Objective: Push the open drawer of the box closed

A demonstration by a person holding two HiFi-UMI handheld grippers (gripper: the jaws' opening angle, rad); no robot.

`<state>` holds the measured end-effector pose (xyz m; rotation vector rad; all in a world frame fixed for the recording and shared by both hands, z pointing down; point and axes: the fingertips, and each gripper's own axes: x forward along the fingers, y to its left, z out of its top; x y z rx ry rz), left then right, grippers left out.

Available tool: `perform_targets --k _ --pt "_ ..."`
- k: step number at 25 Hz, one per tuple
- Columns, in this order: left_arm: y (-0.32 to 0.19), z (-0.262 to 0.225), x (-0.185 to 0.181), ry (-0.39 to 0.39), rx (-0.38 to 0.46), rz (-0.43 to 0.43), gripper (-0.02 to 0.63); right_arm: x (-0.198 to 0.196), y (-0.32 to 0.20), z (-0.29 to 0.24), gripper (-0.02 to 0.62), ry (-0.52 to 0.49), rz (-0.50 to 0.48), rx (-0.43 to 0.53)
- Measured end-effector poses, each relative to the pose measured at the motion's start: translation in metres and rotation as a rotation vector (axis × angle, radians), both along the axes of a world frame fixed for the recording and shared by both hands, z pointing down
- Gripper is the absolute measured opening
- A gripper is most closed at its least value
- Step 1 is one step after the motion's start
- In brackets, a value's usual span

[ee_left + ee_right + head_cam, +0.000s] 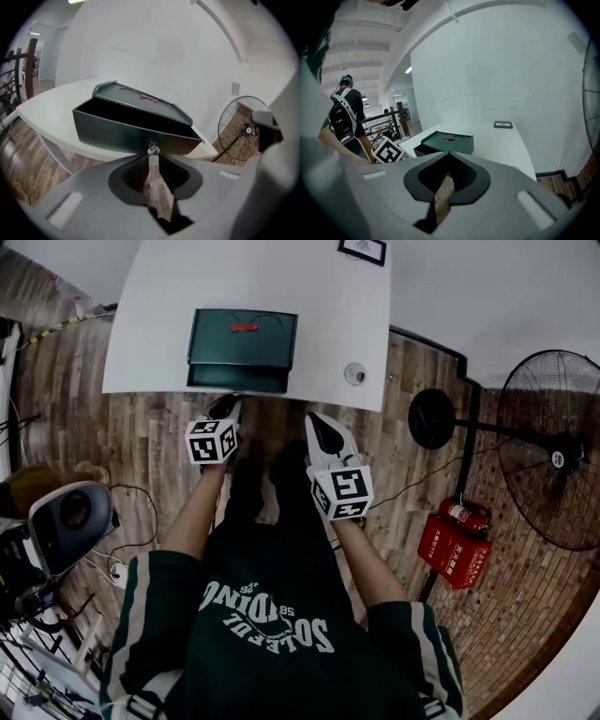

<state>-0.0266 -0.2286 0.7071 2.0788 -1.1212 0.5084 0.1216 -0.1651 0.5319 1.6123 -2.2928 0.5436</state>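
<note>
Two grippers sit by the near edge of the white table (309,324). The left gripper (225,410) has its jaws pressed together, tips right at the small silver knob (153,149) on the front of the open drawer (237,378), which juts toward 6 o'clock from the dark green box (242,337) in the head view. The right gripper (325,430), at 4 o'clock of the left one, has its jaws closed on nothing, above the wood floor (394,437).
</note>
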Motion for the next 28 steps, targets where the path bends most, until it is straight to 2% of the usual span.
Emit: perform_targets --k 15,23,28 --pt "-0.045 -0.004 0.016 0.012 -0.001 -0.015 0.121 0.029 -0.003 0.000 0.002 0.002 0.056 -0.005" --pt "-0.046 -0.004 0.014 0.017 0.000 0.008 0.121 0.029 -0.002 -0.002 0.001 0.002 0.069 0.000" --pt "-0.030 -0.016 0.002 0.001 0.016 0.044 0.121 0.021 -0.001 -0.011 0.000 -0.006 0.066 0.026"
